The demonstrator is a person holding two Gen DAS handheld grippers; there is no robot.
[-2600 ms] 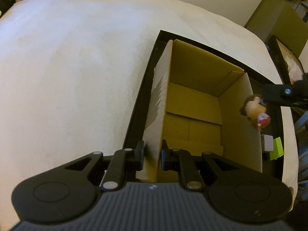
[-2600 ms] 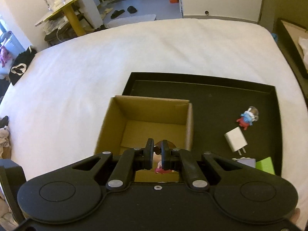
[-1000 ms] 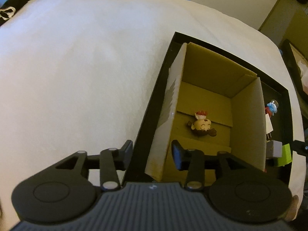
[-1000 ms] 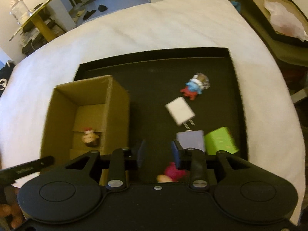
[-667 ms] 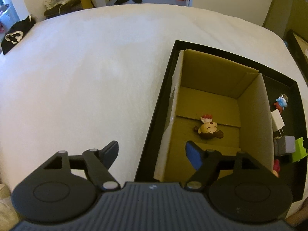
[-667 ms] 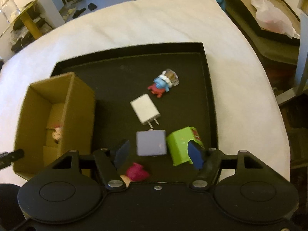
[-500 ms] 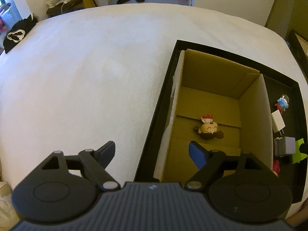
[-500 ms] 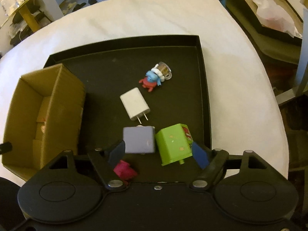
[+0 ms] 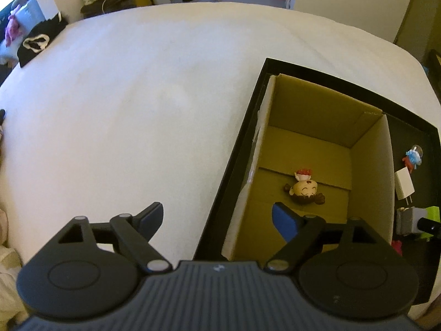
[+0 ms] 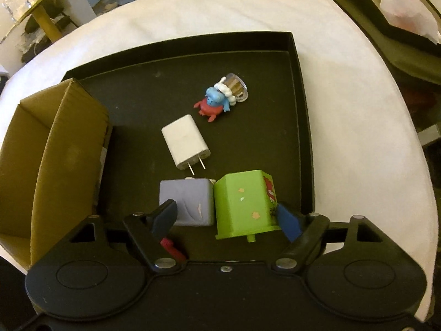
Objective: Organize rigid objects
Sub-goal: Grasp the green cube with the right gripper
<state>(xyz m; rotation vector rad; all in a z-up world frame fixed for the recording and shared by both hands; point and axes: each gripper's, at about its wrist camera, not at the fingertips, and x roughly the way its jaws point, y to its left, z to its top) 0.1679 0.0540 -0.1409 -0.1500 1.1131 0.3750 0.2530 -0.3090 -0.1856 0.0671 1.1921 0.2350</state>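
Observation:
An open cardboard box (image 9: 369, 149) stands at the left end of a black tray (image 10: 297, 88). A brown-haired figurine (image 9: 304, 190) lies on the box floor. My left gripper (image 9: 216, 222) is open and empty, its fingers straddling the box's near left wall without touching it. My right gripper (image 10: 226, 218) is open and empty, low over a grey block (image 10: 187, 201) and a green cube (image 10: 245, 201) that sit side by side. Beyond them lie a white charger (image 10: 184, 140) and a blue-and-red figurine (image 10: 217, 102). A pink toy (image 10: 171, 247) is partly hidden under the right gripper.
The tray sits on a white-covered round table (image 9: 124, 96). The cardboard box (image 10: 46, 149) rises at the left in the right wrist view. A second tray with crumpled paper (image 10: 399, 2) lies off the table at the far right. Room furniture stands behind.
Both grippers opened wide. The left let go of the box wall and drew back. The right dropped the brown-haired figurine into the box, then moved right over the grey block and green cube.

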